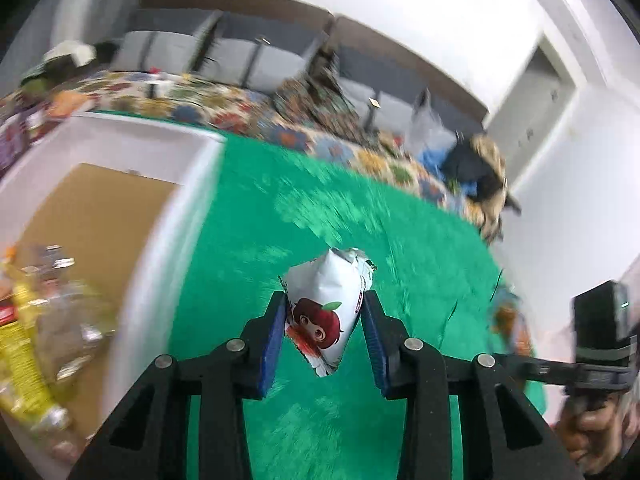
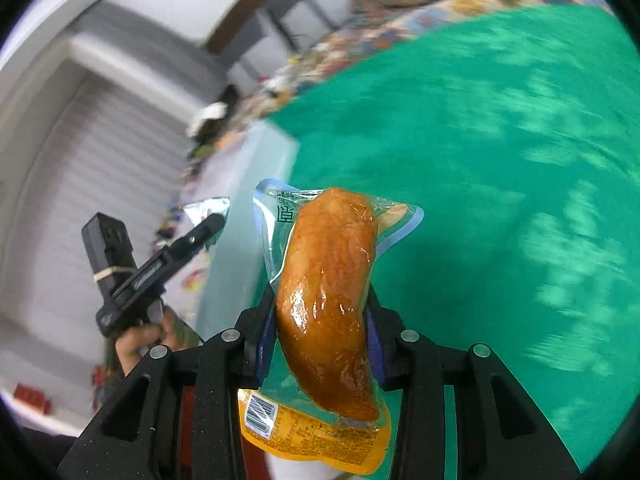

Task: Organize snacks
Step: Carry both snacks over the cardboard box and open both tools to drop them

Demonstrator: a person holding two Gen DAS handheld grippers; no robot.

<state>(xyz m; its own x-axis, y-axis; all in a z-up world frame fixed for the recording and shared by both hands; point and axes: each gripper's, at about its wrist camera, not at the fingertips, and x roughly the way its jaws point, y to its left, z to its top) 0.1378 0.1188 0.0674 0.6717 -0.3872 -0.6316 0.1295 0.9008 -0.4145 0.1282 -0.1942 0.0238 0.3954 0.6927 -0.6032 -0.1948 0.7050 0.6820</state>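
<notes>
- Your left tool [image 1: 324, 312] is clenched on a small white snack packet [image 1: 326, 312] printed with a red apple-headed cartoon figure; the packet hangs clear of the green cloth [image 1: 360, 208] on the desk, with its crimped end pointing away from you.
- Your right tool [image 2: 322, 312] grips a vacuum-sealed pack of glazed brown meat [image 2: 328, 300] around its middle, so both ends stick out, the yellow label end toward you.
- The white bin [image 1: 160, 240] with a cardboard-coloured floor sits at the left edge of the green cloth and already holds yellow and clear wrappers [image 1: 36, 344] in its near corner.
- The step in hand looks like carrying both snacks to that bin. Take the left packet first, since it is nearer to the bin's rim.
- Clear the rim before you let go, and aim for the bare brown floor toward the far corner, not onto the pile.
- The meat pack is slick and heavy at both ends; hold it level and squeeze firmly, as it may slide out.
- Both views are smeared, so slow down before releasing.
- Stagger the two tools to avoid a clash over the bin.
</notes>
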